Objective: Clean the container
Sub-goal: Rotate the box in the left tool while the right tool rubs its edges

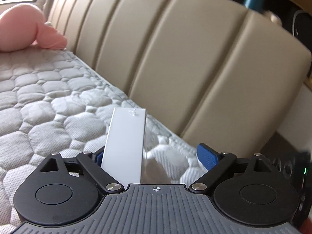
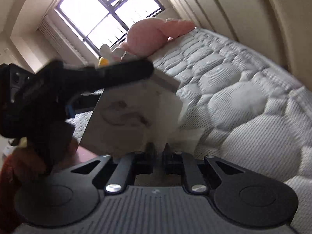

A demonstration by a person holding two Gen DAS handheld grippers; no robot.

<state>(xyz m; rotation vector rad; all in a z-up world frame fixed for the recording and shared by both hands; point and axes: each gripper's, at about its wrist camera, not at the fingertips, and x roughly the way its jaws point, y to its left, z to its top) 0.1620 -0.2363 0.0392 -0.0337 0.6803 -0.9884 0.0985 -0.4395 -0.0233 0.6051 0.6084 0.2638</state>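
A white, partly clear container [image 1: 124, 146] stands edge-on between the blue pads [image 1: 207, 156] of my left gripper [image 1: 153, 156], which is shut on it. In the right wrist view the same container [image 2: 117, 128] is held tilted above the bed, showing brown smears [image 2: 134, 118] on its face. The black left gripper [image 2: 81, 80] clamps it from the upper left. My right gripper [image 2: 159, 148] is shut on a white tissue [image 2: 187, 134], which is pressed against the container's lower right side. The picture is blurred around the tissue.
A grey quilted mattress [image 1: 48, 97] lies under both grippers, with a beige padded headboard [image 1: 175, 48] along its side. A pink plush toy [image 2: 152, 35] rests near a window [image 2: 109, 11]. A hand in a red sleeve [image 2: 11, 167] holds the left gripper.
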